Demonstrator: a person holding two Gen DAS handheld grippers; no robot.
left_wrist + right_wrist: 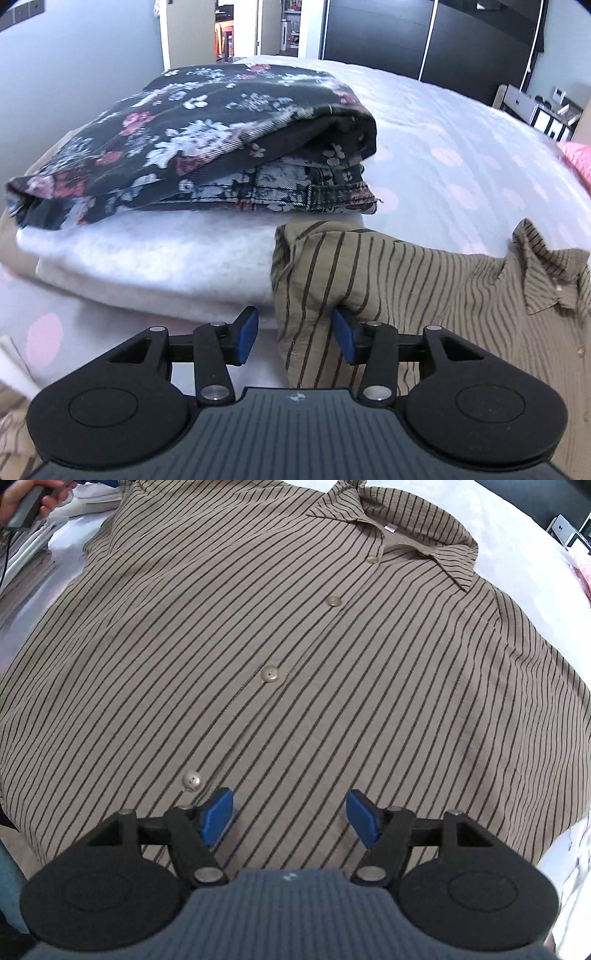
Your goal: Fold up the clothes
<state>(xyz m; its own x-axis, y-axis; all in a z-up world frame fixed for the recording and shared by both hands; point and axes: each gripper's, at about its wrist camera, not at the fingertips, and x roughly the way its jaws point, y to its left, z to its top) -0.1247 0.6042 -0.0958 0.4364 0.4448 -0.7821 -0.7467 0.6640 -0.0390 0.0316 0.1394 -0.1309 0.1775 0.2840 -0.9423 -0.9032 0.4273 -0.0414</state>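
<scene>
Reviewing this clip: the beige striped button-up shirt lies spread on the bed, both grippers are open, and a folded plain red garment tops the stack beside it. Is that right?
Not quite. In the left wrist view, the garment on top of the stack is a folded black floral-print garment, not plain red. The beige striped button-up shirt does lie spread on the bed, with left gripper and right gripper open.

pink-dotted white bedspread [461, 155], black wardrobe [424, 37], open doorway [236, 29], perhaps shelving [546, 114]

Tan striped shirt [295, 664] lies buttoned, front up, spread flat.
</scene>
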